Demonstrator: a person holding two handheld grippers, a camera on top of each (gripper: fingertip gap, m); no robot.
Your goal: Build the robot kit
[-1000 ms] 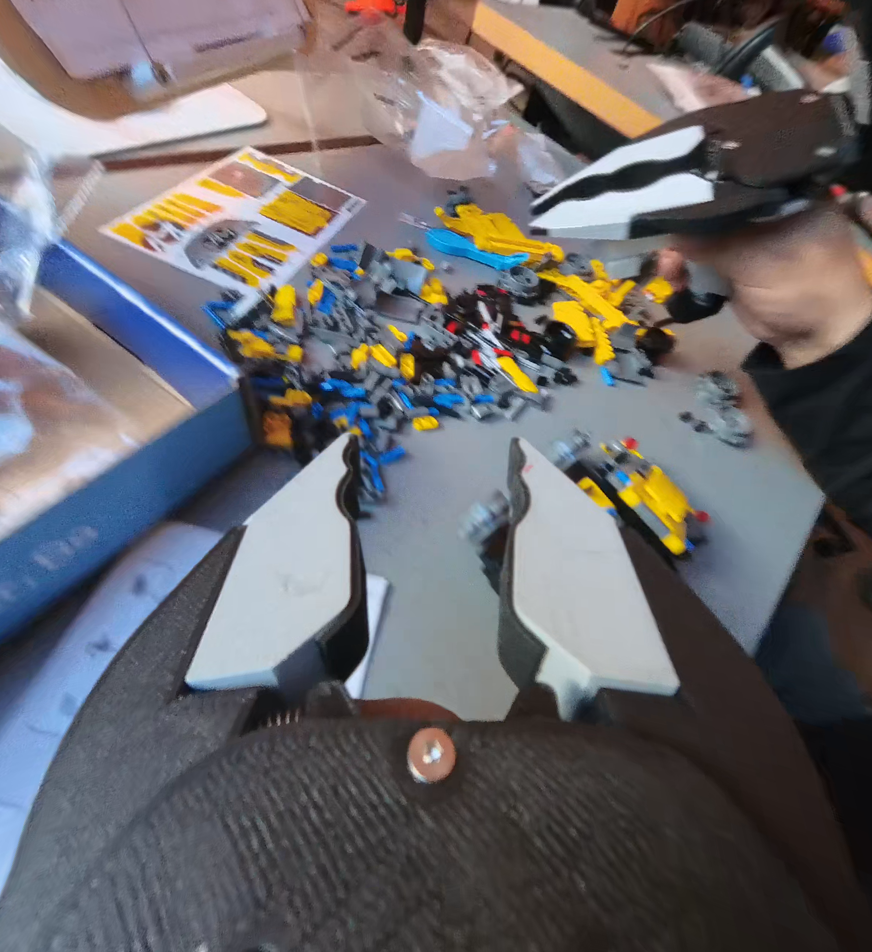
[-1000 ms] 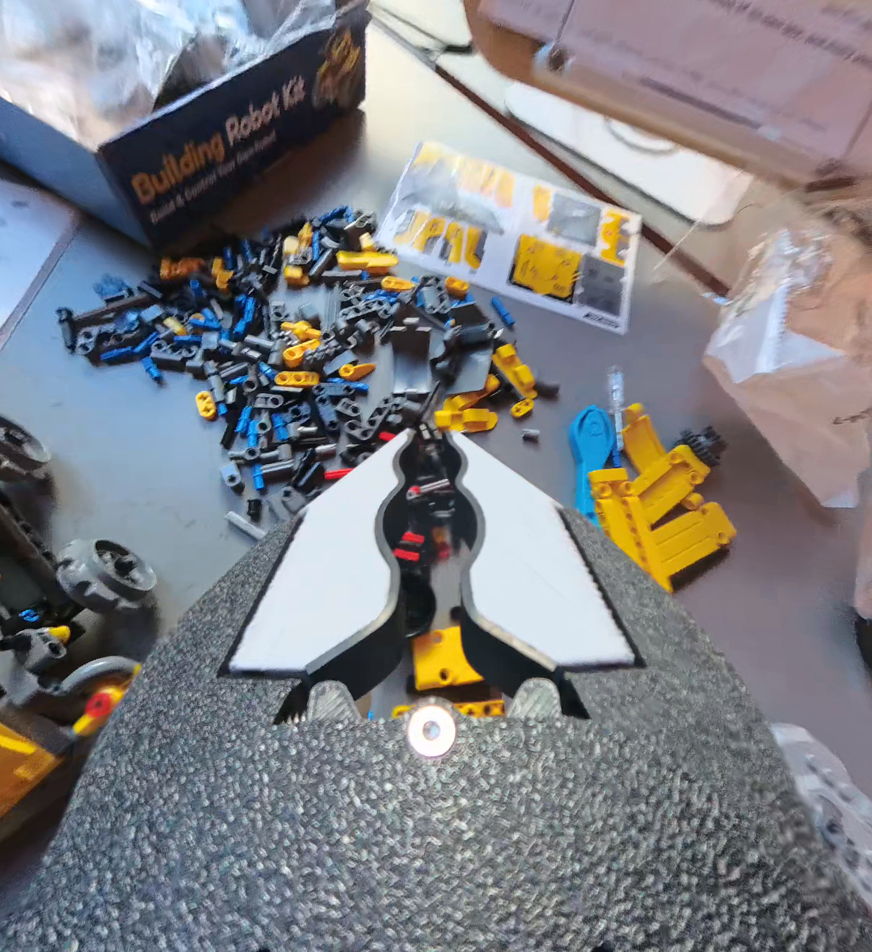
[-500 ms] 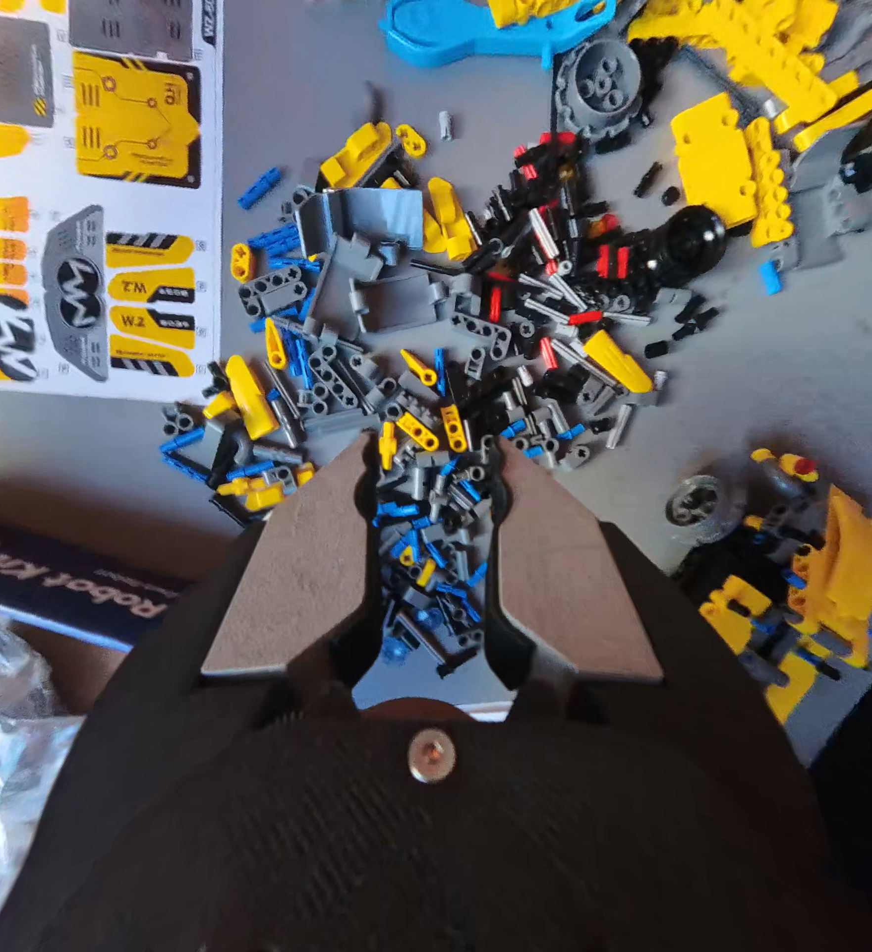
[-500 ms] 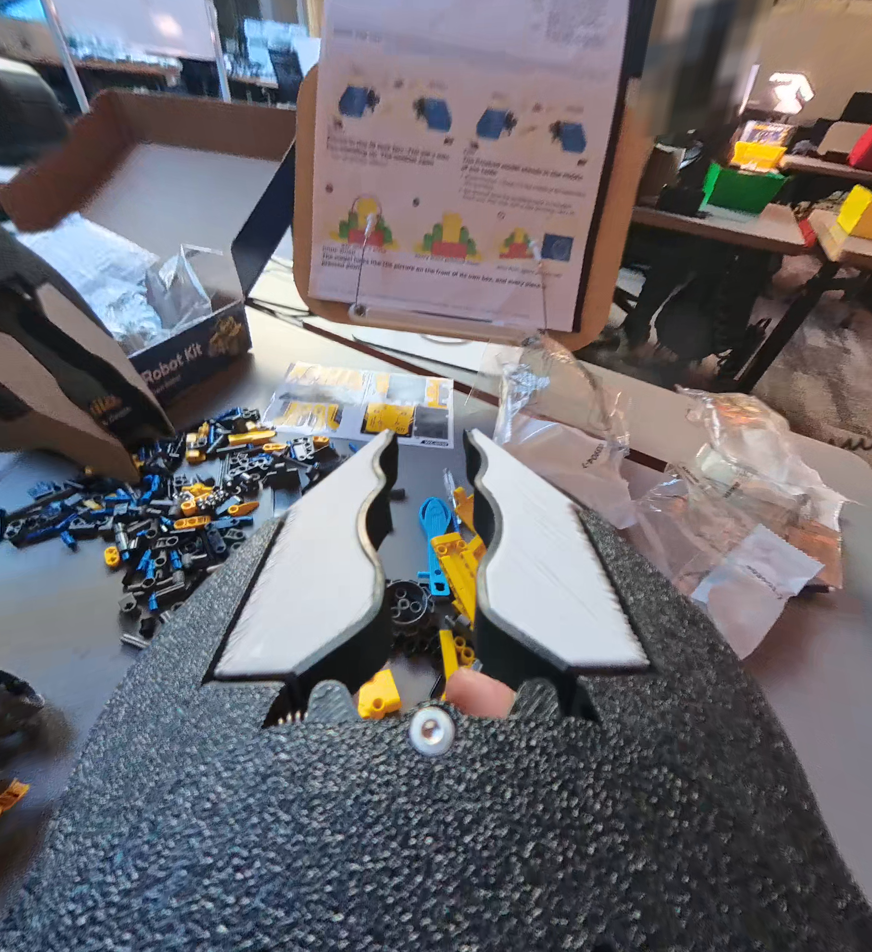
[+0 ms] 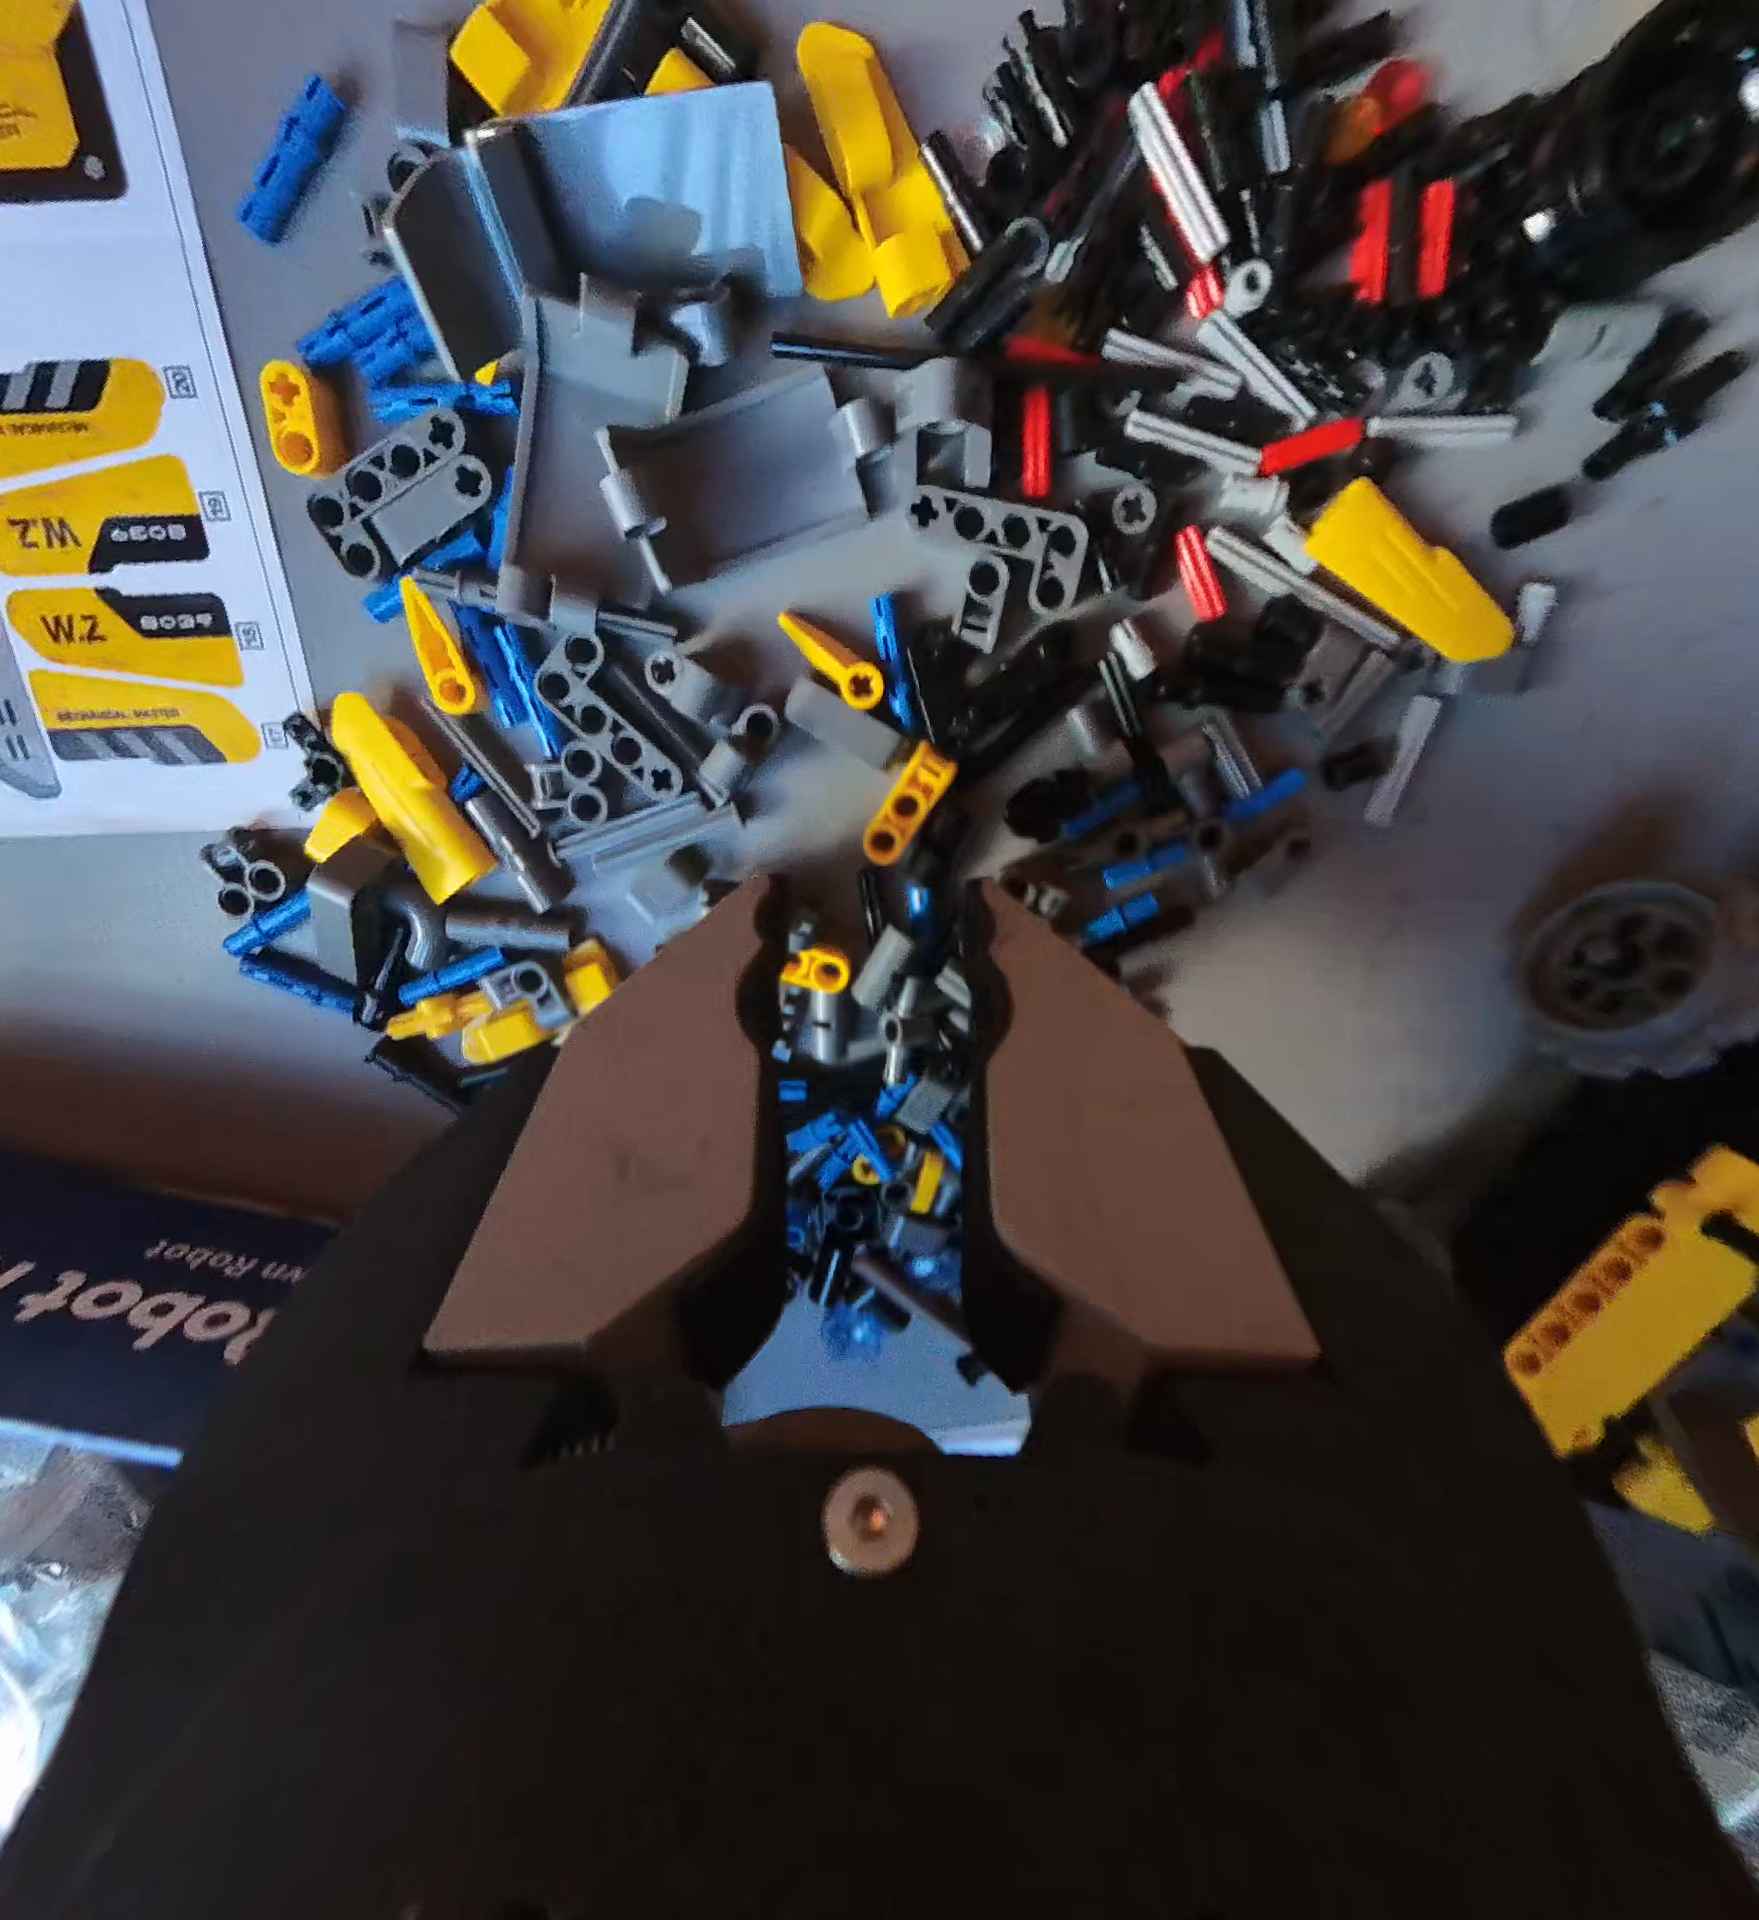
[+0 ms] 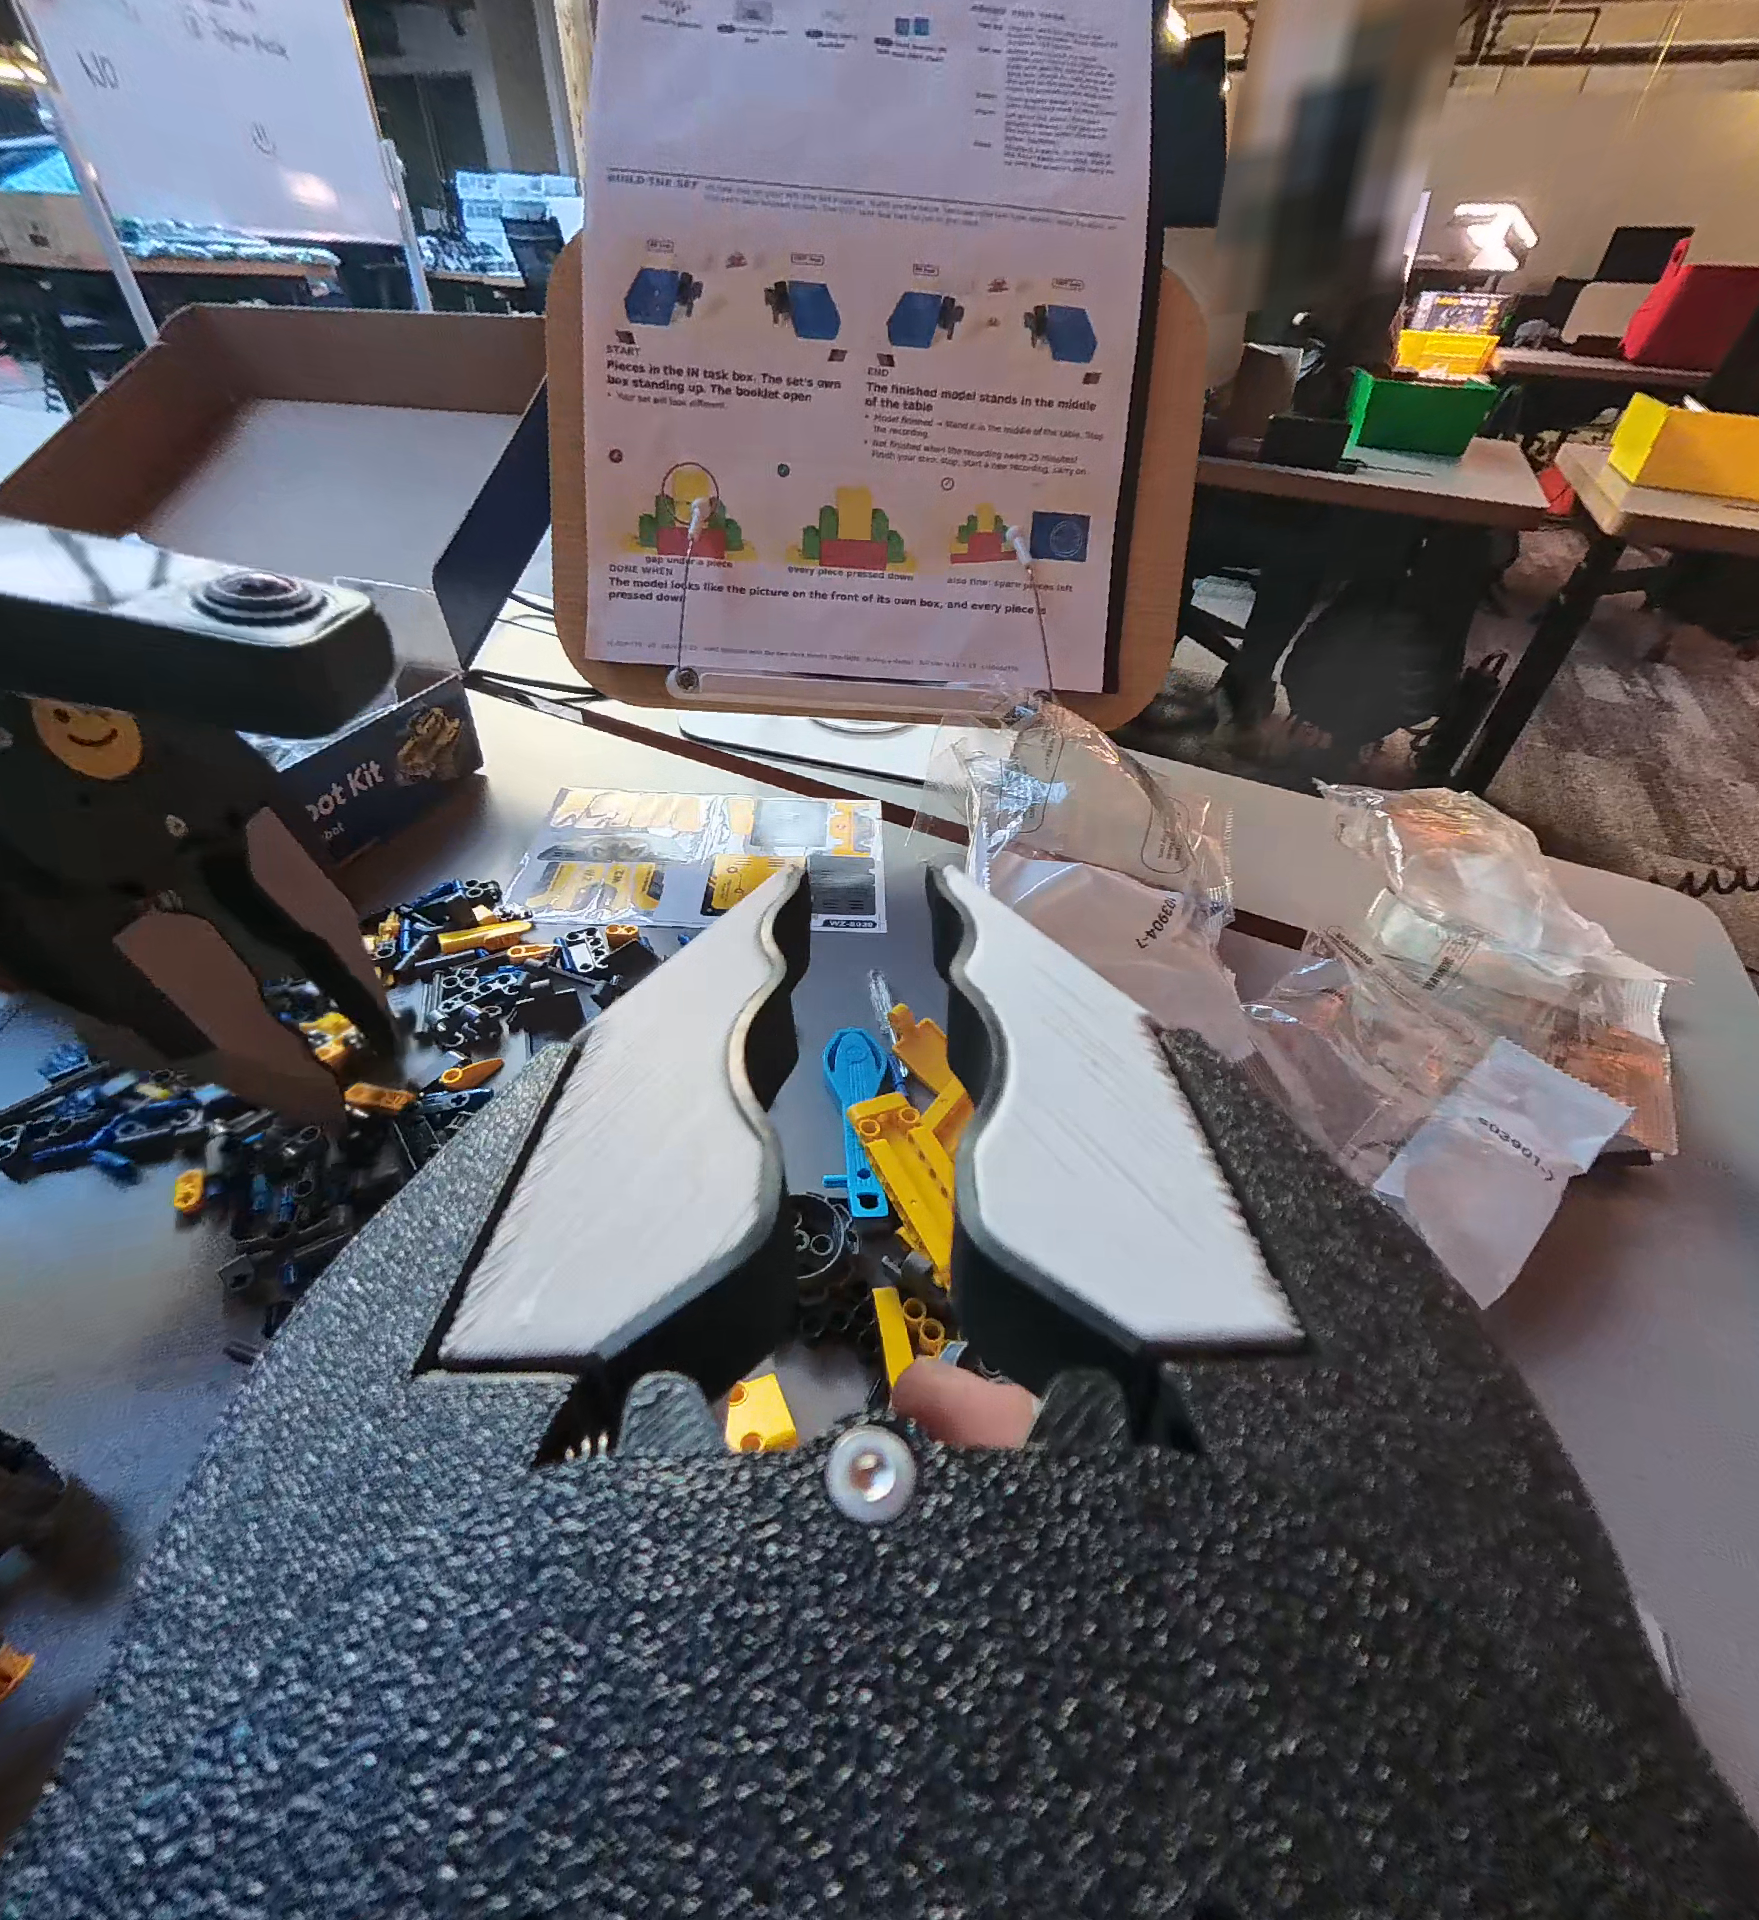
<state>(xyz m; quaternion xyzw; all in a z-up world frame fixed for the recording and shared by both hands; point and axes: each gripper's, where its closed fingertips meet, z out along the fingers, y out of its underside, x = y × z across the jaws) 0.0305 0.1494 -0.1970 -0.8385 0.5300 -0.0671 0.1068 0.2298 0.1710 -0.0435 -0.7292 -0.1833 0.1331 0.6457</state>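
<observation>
- The left gripper (image 5: 870, 904) points steeply down into a pile of small building pieces (image 5: 854, 540). Its fingers stand a modest gap apart, with blue, grey and yellow bits showing between them. Whether the tips touch any piece cannot be told, and nothing is clamped.
- From the right wrist view the left gripper (image 6: 366, 1070) has its tips at the pile's edge, by an orange piece.
- The right gripper (image 6: 867, 883) is raised over the table, its fingers parted a narrow way and empty. Below the gap lie a blue tool (image 6: 854, 1101) and yellow beams (image 6: 911, 1153).
- Around the pile on the grey table (image 5: 54, 935): a sticker sheet (image 5: 75, 499) at its left, a dark blue kit box (image 5: 96, 1299) nearer the camera, and a partly built yellow model (image 5: 1664, 1340) with a grey wheel (image 5: 1623, 971) at the right.
- Crumpled clear bags (image 6: 1426, 997) lie to the right of the right gripper. A printed instruction sheet (image 6: 854, 395) stands on a wooden board behind the table, beside an open cardboard tray (image 6: 283, 447).
- Beyond are other desks with green and yellow bins and a whiteboard.
- The lower pile is hidden under the left gripper's body, and the picture edges are blurred.
</observation>
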